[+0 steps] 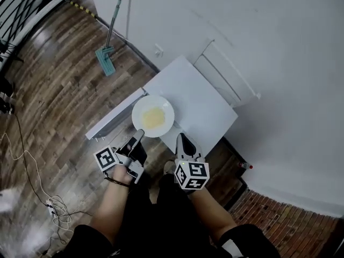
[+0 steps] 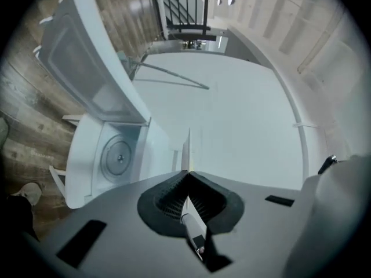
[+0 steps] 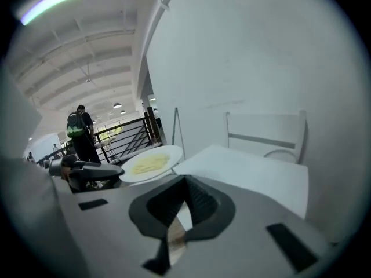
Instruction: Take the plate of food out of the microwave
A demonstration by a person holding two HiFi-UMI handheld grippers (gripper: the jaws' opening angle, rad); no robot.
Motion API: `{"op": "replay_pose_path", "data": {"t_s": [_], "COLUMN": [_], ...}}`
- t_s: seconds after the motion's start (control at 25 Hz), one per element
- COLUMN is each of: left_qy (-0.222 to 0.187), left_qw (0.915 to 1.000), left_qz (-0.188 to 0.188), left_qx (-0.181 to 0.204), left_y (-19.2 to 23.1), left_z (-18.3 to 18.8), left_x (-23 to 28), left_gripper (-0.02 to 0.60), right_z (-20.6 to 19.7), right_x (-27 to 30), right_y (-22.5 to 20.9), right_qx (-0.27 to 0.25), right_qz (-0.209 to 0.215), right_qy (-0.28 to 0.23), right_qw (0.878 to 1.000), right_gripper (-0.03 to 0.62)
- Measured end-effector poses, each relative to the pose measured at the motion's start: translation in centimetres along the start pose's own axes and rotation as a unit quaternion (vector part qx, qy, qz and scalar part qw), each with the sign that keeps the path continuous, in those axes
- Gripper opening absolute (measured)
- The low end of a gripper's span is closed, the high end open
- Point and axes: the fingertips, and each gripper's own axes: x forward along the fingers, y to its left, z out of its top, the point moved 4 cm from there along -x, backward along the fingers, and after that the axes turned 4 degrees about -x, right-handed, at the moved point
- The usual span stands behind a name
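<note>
The round white ceramic plate (image 1: 141,110) carrying a flat patch of pale yellow food (image 1: 153,117) is already outside the boxy white microwave (image 1: 200,104). It hangs level in the air at the oven's front corner, above the opened white door (image 1: 114,120). The left gripper (image 1: 141,135) has its jaws pinched tight on the plate's near rim. In the left gripper view the plate runs straight ahead from between the pads and shows only as a thin edge-on line. Off to the left of those jaws the oven cavity stands open, with its bare round glass turntable (image 2: 117,156) and nothing on it.

The right gripper (image 1: 181,140) has its jaws pressed together on nothing. From it, the plate lies ahead and to the left, near but not touching, and the oven's flat top stretches ahead and to the right.

A round plate has no long axis, so the whole load seems to hang from that single rim pinch, with the food's weight out beyond the pads. The left gripper carries it alone. The right is the nearer free hand if the far side needs support or the door needs closing.
</note>
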Motion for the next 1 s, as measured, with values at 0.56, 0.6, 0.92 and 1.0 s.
{"op": "replay_pose_path", "data": {"t_s": [0.56, 0.6, 0.92, 1.0], "left_qy": [0.043, 0.049, 0.072, 0.075], "left_qw": [0.9971, 0.9965, 0.9939, 0.9941], "left_qz": [-0.041, -0.043, -0.038, -0.032], "left_qx": [0.047, 0.052, 0.074, 0.072], "left_y": [-18.9, -19.5, -20.6, -19.9], "left_z": [-4.4, -4.8, -6.0, -6.3], "left_x": [3.0, 3.0, 3.9, 4.6], "left_gripper": [0.008, 0.007, 0.008, 0.008], "right_z": [16.9, 17.5, 17.6, 17.3], "right_x": [-8.6, -9.2, -9.2, -8.7], "right_y": [-1.9, -1.9, -2.4, -3.1], "right_qx": [0.025, 0.024, 0.032, 0.029], "right_qz": [-0.08, -0.082, -0.094, -0.097], "right_qy": [-0.14, -0.15, -0.162, -0.157], "right_qw": [0.987, 0.985, 0.982, 0.982], "right_gripper": [0.012, 0.012, 0.012, 0.012]}}
